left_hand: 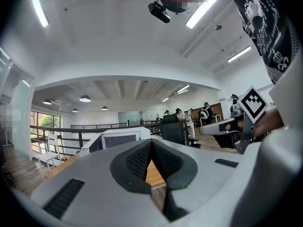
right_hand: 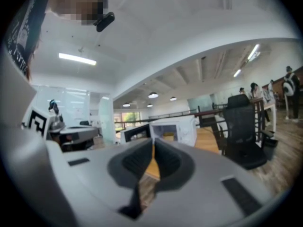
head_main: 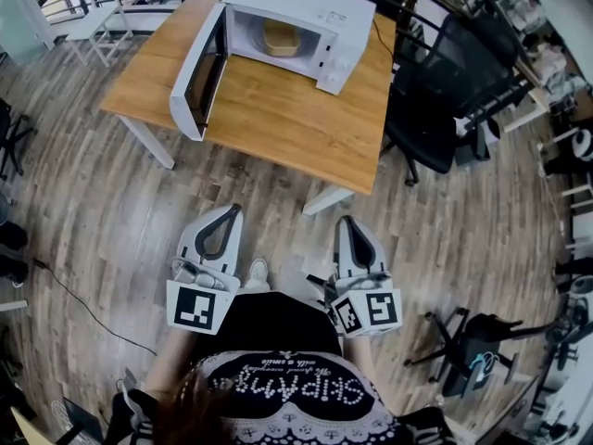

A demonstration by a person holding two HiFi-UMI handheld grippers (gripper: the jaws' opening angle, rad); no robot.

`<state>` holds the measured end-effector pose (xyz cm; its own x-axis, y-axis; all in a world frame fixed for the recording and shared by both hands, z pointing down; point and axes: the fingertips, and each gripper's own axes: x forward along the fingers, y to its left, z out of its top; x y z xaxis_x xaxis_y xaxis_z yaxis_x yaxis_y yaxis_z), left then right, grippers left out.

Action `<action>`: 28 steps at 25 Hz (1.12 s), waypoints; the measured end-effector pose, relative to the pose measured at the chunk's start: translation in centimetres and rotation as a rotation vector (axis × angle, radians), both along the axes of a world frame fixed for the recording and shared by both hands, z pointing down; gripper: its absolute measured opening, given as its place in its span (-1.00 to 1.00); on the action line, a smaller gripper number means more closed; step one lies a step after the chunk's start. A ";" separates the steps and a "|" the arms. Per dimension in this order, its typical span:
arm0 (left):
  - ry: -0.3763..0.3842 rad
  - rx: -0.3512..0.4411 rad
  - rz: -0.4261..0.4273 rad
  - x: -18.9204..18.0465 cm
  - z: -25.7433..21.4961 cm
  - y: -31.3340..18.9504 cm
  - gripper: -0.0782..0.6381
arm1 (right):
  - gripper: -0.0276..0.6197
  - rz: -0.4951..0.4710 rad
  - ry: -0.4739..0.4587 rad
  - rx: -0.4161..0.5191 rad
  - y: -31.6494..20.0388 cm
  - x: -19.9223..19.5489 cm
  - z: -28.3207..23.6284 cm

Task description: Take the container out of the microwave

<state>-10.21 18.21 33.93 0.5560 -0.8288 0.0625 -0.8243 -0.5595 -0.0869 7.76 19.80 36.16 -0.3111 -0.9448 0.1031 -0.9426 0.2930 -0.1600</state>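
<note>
A white microwave [head_main: 296, 21] stands on a wooden table [head_main: 278, 119], its door [head_main: 199, 77] swung wide open to the left. A tan container [head_main: 283, 37] sits inside the cavity. My left gripper [head_main: 231, 210] and right gripper [head_main: 346, 221] hover side by side over the floor, well short of the table's near edge, both pointing at it. Each is shut with nothing between its jaws. In the left gripper view the microwave [left_hand: 118, 137] shows beyond the shut left gripper [left_hand: 151, 141]. In the right gripper view the container [right_hand: 168, 137] is visible inside the microwave [right_hand: 177, 129], past the shut right gripper [right_hand: 153, 141].
A black office chair [head_main: 431, 109] stands against the table's right side. A white chair [head_main: 93, 12] is at the far left behind the table. Another dark chair base [head_main: 468, 341] stands at the lower right. A black cable [head_main: 83, 309] runs over the wooden floor on the left.
</note>
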 end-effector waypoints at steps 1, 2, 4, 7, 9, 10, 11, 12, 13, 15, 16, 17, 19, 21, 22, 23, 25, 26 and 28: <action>0.010 -0.007 -0.004 -0.2 0.0 -0.1 -0.70 | -0.80 0.002 0.000 -0.003 0.0 -0.1 0.0; 0.016 -0.011 -0.007 -0.4 0.0 -0.1 -0.70 | -0.81 0.003 0.002 -0.007 0.1 -0.3 0.1; 0.020 -0.011 -0.008 -0.5 0.1 -0.2 -0.70 | -0.80 0.004 0.010 -0.016 0.2 -0.4 0.2; 0.026 -0.011 -0.005 -0.6 0.3 -0.3 -0.70 | -0.80 0.005 0.017 -0.029 0.3 -0.5 0.5; 0.033 -0.015 -0.011 -0.8 0.4 -0.3 -0.70 | -0.80 0.000 0.018 -0.034 0.3 -0.7 0.6; 0.036 -0.018 -0.016 -0.9 0.5 -0.2 -0.70 | -0.80 -0.004 0.019 -0.034 0.2 -0.8 0.5; 0.038 -0.022 -0.023 -1.1 0.6 -0.2 -0.70 | -0.80 -0.007 0.021 -0.034 0.2 -0.8 0.5; 0.040 -0.028 -0.030 -1.3 0.7 -0.2 -0.70 | -0.80 -0.011 0.022 -0.034 0.1 -0.9 0.5; 0.042 -0.032 -0.037 -1.5 0.8 -0.2 -0.70 | -0.80 -0.014 0.022 -0.034 0.0 -1.0 0.5; 0.040 -0.035 -0.048 -1.9 0.9 -0.4 -0.70 | -0.80 -0.021 0.022 -0.034 -0.3 -1.1 0.5; 0.039 -0.033 -0.053 -2.0 0.9 -0.5 -0.70 | -0.80 -0.025 0.022 -0.034 -0.4 -1.2 0.5; 0.039 -0.031 -0.057 -2.1 0.9 -0.6 -0.70 | -0.80 -0.029 0.022 -0.035 -0.5 -1.3 0.6; 0.037 -0.028 -0.062 -2.2 0.8 -0.9 -0.70 | -0.80 -0.033 0.022 -0.038 -0.7 -1.4 0.8; 0.035 -0.030 -0.067 -2.2 0.9 -1.2 -0.70 | -0.80 -0.033 0.021 -0.041 -1.0 -1.3 0.8; 0.035 -0.032 -0.070 -2.2 0.9 -1.4 -0.70 | -0.80 -0.032 0.020 -0.043 -1.2 -1.2 0.9; 0.035 -0.034 -0.073 -2.2 0.9 -1.7 -0.70 | -0.80 -0.030 0.019 -0.044 -1.5 -1.1 0.9; 0.036 -0.042 -0.081 -2.2 1.1 -2.3 -0.70 | -0.80 -0.028 0.018 -0.046 -2.0 -0.8 1.0; 0.036 -0.047 -0.084 -2.2 1.3 -2.7 -0.70 | -0.80 -0.028 0.018 -0.048 -2.4 -0.7 1.2; 0.034 -0.054 -0.088 -2.0 1.5 -3.5 -0.70 | -0.80 -0.028 0.018 -0.055 -3.1 -0.3 1.5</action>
<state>-12.21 14.72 35.45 0.4834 -0.8707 0.0909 -0.8726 -0.4876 -0.0301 7.43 16.71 37.62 -0.3348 -0.9286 0.1603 -0.9371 0.3103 -0.1598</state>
